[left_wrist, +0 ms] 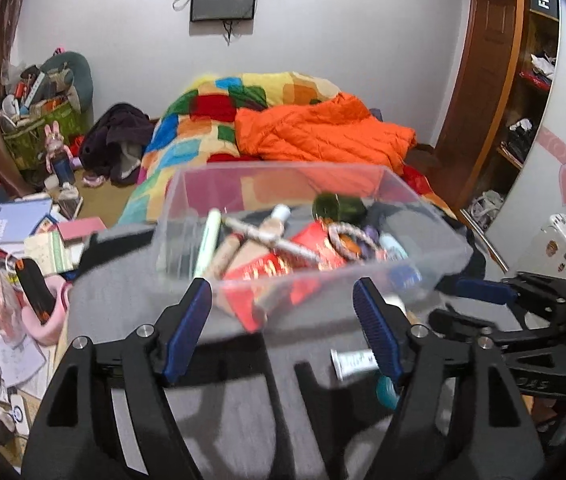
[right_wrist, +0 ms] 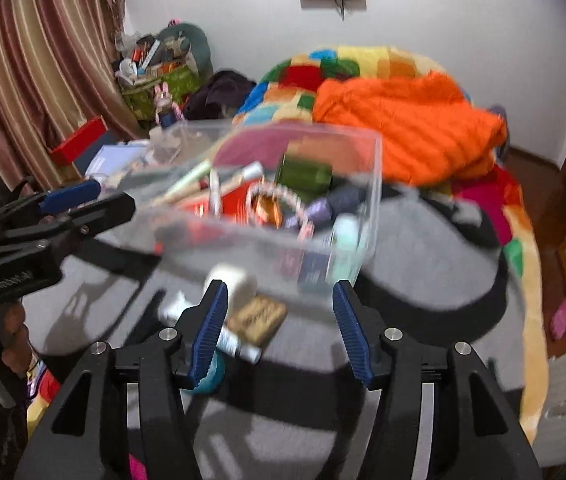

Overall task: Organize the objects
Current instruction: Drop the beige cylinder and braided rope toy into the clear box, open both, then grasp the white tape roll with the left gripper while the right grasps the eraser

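On grey cloth, my left gripper (left_wrist: 283, 328) and right gripper (right_wrist: 281, 332) gape empty; I approach the small tube (right_wrist: 239, 346) slowly, clear of the clear bin (right_wrist: 371, 184).

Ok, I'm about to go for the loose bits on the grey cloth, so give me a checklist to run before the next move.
1. Left gripper free: ok, open, nothing between its pads.
2. Right gripper free: ok, open, holding nothing.
3. Clear plastic bin upright on the grey cloth: ok.
4. Loose items in reach: ok, white tube and brown tag lie in front of the bin.
5. Room left in the bin: cannot tell, picture is blurred.
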